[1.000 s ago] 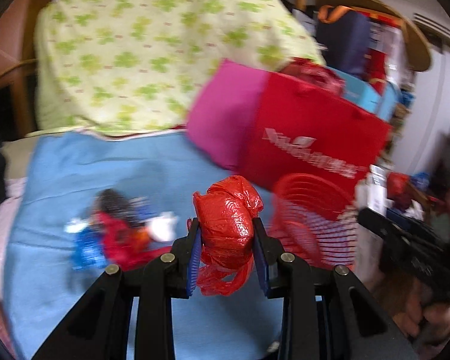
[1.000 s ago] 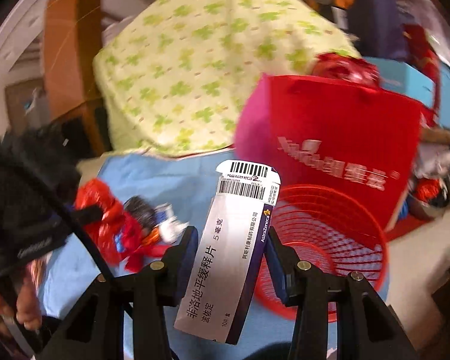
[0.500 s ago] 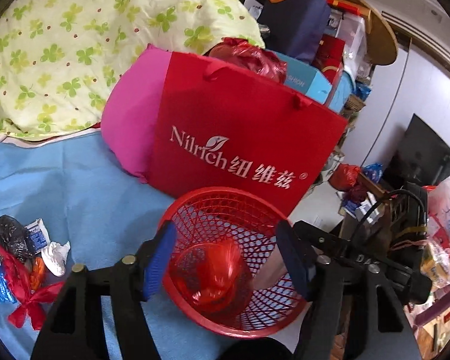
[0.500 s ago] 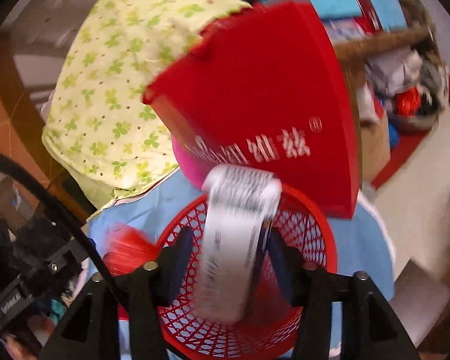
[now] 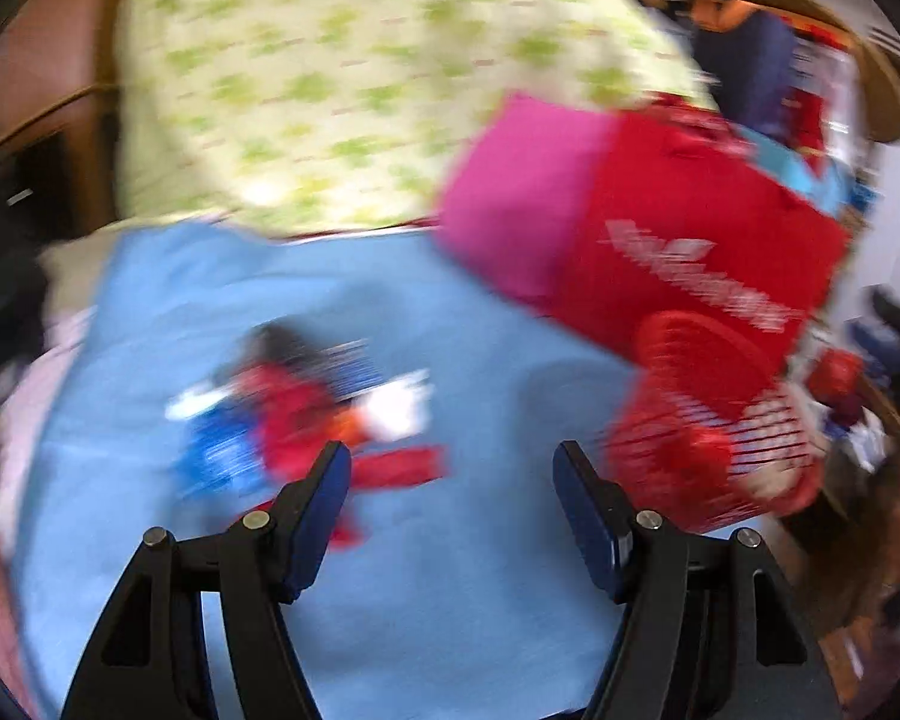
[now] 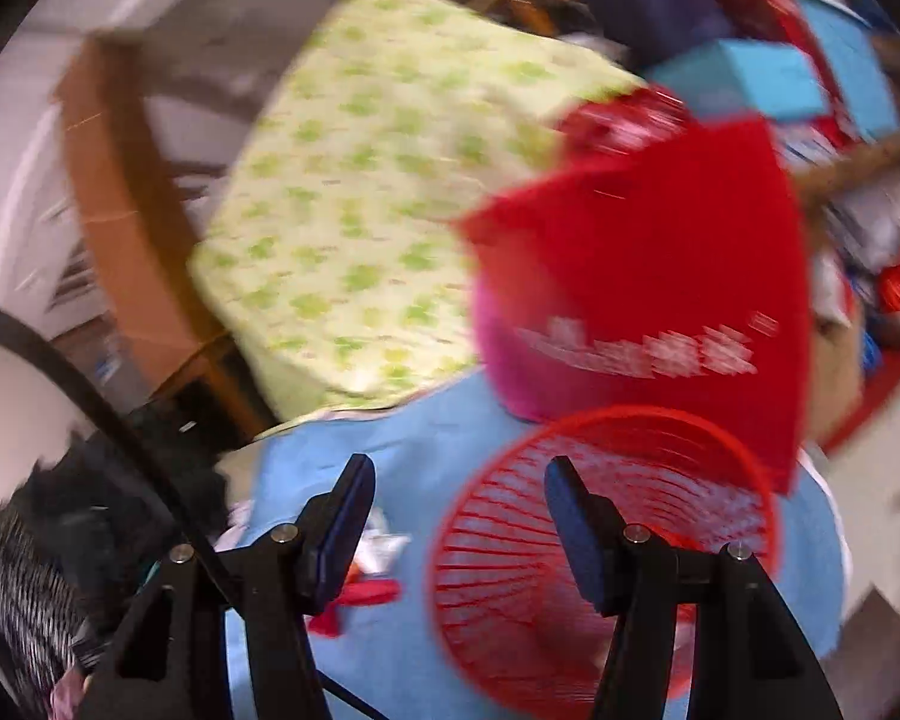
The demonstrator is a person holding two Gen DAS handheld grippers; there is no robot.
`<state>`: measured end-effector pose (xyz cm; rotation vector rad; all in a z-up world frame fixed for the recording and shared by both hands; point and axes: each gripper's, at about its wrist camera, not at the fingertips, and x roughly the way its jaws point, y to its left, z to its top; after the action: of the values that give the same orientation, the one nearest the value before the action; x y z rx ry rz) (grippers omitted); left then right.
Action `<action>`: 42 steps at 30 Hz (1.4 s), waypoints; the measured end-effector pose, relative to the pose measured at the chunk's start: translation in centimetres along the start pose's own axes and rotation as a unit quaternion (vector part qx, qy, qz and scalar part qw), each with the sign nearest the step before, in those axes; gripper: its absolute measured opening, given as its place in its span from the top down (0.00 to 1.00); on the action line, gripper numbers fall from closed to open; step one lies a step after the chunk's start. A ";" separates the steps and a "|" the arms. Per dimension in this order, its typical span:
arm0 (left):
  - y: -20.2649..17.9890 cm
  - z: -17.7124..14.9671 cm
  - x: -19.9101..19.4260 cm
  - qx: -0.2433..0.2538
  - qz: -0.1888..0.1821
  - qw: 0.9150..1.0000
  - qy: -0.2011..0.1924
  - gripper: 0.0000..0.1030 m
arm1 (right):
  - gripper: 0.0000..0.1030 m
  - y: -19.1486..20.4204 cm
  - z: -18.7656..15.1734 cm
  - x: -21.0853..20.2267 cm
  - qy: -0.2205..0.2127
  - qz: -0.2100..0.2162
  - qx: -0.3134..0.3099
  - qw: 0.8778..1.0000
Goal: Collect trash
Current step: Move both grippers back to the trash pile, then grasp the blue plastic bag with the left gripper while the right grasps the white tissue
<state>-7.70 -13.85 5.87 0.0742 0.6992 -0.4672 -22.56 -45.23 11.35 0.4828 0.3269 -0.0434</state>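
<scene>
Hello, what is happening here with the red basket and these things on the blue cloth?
A person is clearing trash with two tools. The left hand-held gripper is open and empty, pointing at the trash pile on the blue cloth. The right hand-held gripper is open and empty too, beside the red basket.

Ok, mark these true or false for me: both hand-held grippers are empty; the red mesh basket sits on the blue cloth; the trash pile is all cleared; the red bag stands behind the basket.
1. Both hand-held grippers are empty. True: the left hand-held gripper and the right hand-held gripper hold nothing.
2. The red mesh basket sits on the blue cloth. True.
3. The trash pile is all cleared. False: wrappers lie on the cloth.
4. The red bag stands behind the basket. True.
</scene>
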 end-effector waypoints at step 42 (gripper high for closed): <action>17.1 0.0 14.7 -0.157 0.011 0.985 0.069 0.31 | 0.52 8.9 -12.4 35.2 0.311 0.022 -0.003 0.950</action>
<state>9.55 -4.28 -4.95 -0.1840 0.9007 -0.3277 8.09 -30.36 -6.27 0.4902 0.9350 0.1585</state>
